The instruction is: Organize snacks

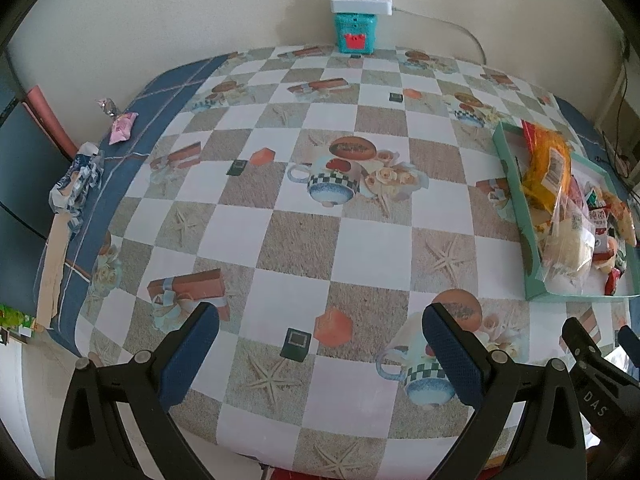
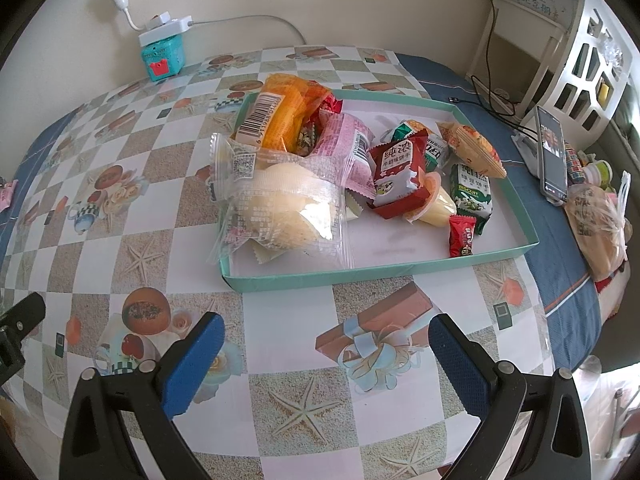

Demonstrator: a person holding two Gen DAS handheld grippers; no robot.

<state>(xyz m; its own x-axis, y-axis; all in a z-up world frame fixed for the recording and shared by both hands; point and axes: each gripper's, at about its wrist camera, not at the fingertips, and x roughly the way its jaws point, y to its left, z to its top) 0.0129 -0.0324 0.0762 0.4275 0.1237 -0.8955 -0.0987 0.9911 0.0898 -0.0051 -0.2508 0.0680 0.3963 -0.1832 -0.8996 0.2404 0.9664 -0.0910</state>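
— How many snacks are in the tray (image 2: 404, 269) now?

— Hard to count exactly. I make out about nine: a clear bag of pale cakes (image 2: 280, 204) hanging over the tray's near-left corner, an orange packet (image 2: 280, 114) with a barcode behind it, a pink packet (image 2: 348, 148), a red biscuit pack (image 2: 394, 172), a green biscuit pack (image 2: 470, 196), a jelly cup (image 2: 432, 204), a small red candy (image 2: 462, 236), an orange-patterned packet (image 2: 474, 148), and one green-and-white wrapper mostly buried. More may lie under the pile.

— Where does the tray sit?

— Toward the right edge of the desk (image 1: 304, 240), on the checked cloth.

— Anything left outside it?

— Two by the far-left edge: a pink packet (image 1: 122, 128) and a small twisted candy (image 1: 107, 106) just behind it. A crumpled blue-and-white wrapper (image 1: 76, 184) lies nearer along that edge; I can't tell what it is.

— And the tongs?

— Both spread wide, gripping nothing. The left tongs (image 1: 320, 356) hover over the near edge, mid-desk; the right tongs (image 2: 326, 364) hover just in front of the tray.

— Other things?

— One teal box (image 1: 355, 34) at the far edge with a white power strip (image 1: 360, 3) on top, and one phone (image 2: 552, 152) propped beyond the tray.
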